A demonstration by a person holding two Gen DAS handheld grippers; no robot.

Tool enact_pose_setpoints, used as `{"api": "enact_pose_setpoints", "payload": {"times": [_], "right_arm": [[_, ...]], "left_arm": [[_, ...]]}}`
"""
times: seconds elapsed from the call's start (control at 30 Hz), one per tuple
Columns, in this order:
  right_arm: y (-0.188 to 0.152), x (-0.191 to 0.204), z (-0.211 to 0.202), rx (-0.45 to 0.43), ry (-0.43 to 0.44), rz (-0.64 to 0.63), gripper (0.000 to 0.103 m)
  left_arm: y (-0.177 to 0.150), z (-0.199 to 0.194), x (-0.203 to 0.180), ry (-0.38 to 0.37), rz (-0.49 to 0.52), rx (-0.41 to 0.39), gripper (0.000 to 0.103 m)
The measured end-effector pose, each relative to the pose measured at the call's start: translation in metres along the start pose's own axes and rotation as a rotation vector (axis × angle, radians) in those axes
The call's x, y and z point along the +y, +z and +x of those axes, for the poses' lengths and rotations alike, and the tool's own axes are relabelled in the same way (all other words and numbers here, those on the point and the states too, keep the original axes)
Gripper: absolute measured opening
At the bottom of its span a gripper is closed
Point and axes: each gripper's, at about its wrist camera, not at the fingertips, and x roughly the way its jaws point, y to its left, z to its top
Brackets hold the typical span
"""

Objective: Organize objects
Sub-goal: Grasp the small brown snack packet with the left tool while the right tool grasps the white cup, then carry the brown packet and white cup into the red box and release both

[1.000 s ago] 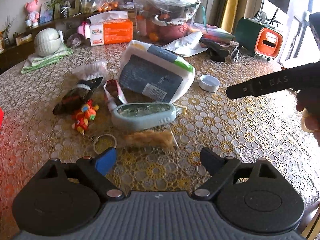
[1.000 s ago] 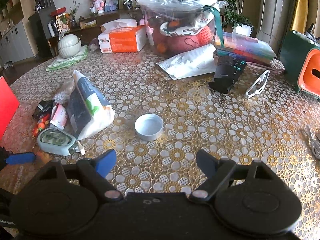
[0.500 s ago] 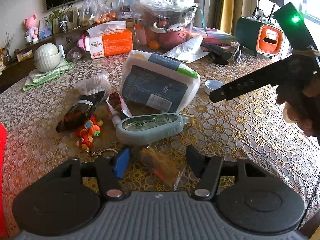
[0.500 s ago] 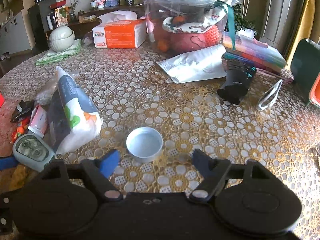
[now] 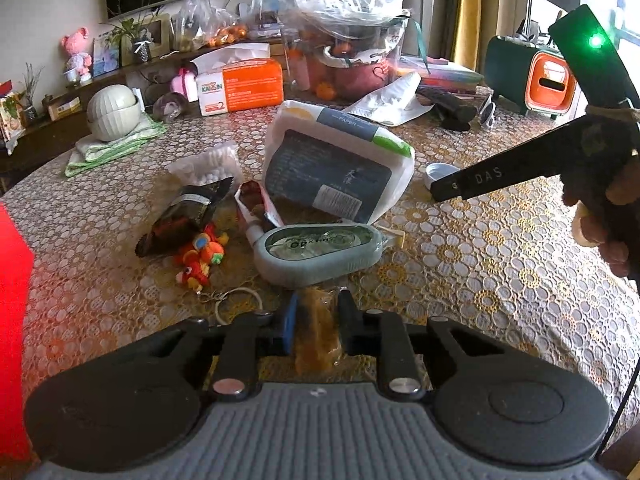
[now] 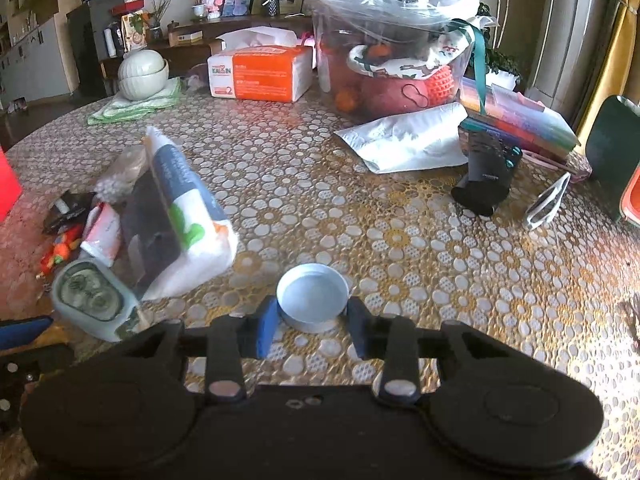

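Observation:
My left gripper is shut on a clear packet of brown snack lying on the lace tablecloth, just in front of a grey-green oval case. My right gripper has its jaws closing around a white round lid, and both pads touch the lid's sides. In the left wrist view the right gripper's dark finger reaches down to that lid, with a person's hand on its handle.
A white and grey paper pack stands behind the case. Left of it lie a toy keychain, a dark packet and a cotton-ball bag. At the back stand an orange tissue box and a plastic-covered tub.
Both grippers went from wide open to closed. The left one closed on the snack packet. The right one moved forward to the white lid and closed around it.

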Motion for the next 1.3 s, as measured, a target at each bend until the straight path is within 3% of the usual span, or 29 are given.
{"api": "enact_pose_setpoints", "payload": {"times": [0.6, 1.3], "right_arm": [[-0.026, 0.059, -0.090, -0.021, 0.144, 0.006, 0.037], [0.000, 0.184, -0.170, -0.100, 0.276, -0.180, 0.037]], "left_arm": [[-0.016, -0.057, 0.018, -0.012, -0.098, -0.012, 0.020], [-0.009, -0.167, 0.085, 0.013, -0.212, -0.133, 0.020]]}}
